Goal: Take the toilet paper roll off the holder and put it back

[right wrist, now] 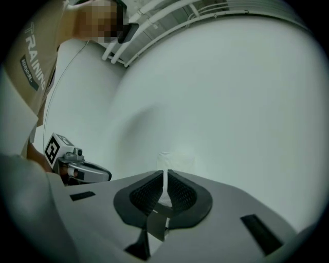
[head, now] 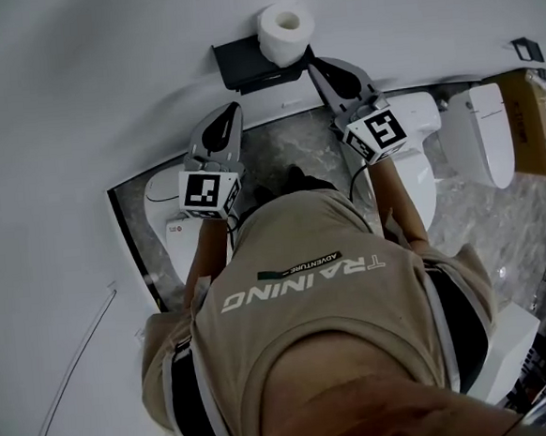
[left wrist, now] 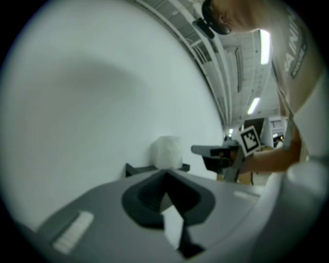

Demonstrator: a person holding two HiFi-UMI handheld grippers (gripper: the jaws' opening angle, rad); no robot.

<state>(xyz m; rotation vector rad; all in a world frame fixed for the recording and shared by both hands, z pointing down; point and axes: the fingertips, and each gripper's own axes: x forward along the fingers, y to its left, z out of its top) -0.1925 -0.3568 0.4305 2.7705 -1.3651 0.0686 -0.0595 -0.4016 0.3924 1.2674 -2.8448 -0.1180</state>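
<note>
Toilet paper roll (head: 285,30) sits on its black holder (head: 242,62) at twelve o'clock in the head view. The right hand-held gripper (head: 316,66), jaws together and empty, points at it from five o'clock, probably lining up a grasp. The left hand-held gripper (head: 233,110), likewise closed on nothing, waits at seven o'clock.

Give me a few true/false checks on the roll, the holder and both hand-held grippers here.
1. The toilet paper roll sits on the black holder on the wall. True.
2. The right hand-held gripper is clamped on the roll. False: its jaws are shut with nothing held, and the roll is beyond them.
3. The left hand-held gripper has its jaws wide apart. False: they are together and empty.
4. Both grippers point toward the wall. True.
</note>
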